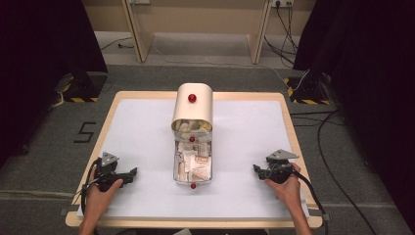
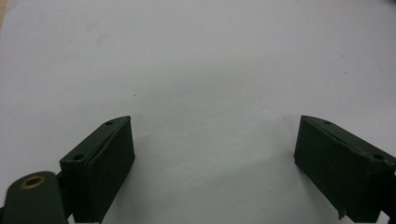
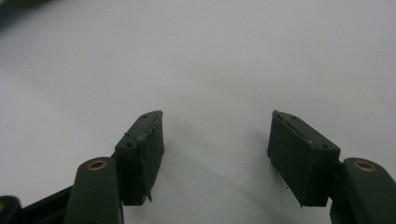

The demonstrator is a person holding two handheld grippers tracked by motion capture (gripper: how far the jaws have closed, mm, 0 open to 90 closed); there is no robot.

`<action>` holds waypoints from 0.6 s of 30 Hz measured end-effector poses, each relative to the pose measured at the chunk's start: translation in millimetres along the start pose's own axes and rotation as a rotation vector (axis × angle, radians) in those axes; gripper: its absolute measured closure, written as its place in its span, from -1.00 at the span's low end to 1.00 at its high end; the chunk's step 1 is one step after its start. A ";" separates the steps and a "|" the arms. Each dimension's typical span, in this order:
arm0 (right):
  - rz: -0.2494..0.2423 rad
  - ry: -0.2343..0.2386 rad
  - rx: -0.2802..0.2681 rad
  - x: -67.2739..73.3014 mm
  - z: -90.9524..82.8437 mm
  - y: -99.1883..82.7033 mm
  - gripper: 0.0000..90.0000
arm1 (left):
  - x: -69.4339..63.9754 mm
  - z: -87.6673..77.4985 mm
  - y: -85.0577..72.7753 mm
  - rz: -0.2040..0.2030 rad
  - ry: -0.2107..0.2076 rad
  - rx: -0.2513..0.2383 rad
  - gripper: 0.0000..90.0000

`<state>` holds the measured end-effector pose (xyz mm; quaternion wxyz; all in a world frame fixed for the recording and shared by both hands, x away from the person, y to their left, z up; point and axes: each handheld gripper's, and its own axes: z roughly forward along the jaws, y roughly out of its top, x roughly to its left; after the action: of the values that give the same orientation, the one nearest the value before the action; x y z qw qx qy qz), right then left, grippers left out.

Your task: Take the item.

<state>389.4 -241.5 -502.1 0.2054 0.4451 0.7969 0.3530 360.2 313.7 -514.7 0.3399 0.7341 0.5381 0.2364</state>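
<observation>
A cream box with a rounded top (image 1: 193, 106) stands at the middle of the table, a red knob (image 1: 192, 98) on it. Two drawers are pulled out toward me: an upper one (image 1: 192, 127) and a lower one (image 1: 193, 166), both stuffed with small packets. Each drawer front carries a small red knob (image 1: 193, 185). My left gripper (image 1: 131, 175) rests on the white mat at the front left, open, jaws pointing toward the drawer. In the left gripper view my left gripper (image 2: 215, 140) holds nothing. My right gripper (image 1: 256, 169) lies at the front right, open. In the right gripper view my right gripper (image 3: 217, 135) is empty over the mat.
A white mat (image 1: 147, 127) covers the wooden table (image 1: 288, 122). Beyond the table are a grey floor, cables (image 1: 328, 147) at the right, black curtains on both sides and wooden furniture legs at the back.
</observation>
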 end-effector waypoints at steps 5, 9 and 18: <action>-0.001 -0.001 0.000 0.1 0.0 0.0 -0.20 | 0.0 0.0 0.0 0.000 0.000 0.000 -0.75; 0.002 -0.003 0.000 0.4 -0.2 0.2 -0.19 | 0.1 0.0 0.0 0.000 -0.001 0.000 -0.75; 0.007 -0.014 0.013 1.9 -0.9 2.5 -0.20 | 0.1 0.0 0.0 0.000 -0.001 0.001 -0.75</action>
<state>389.3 -239.4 -499.6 0.2070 0.4517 0.7961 0.3454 360.2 313.8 -514.7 0.3401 0.7342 0.5382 0.2358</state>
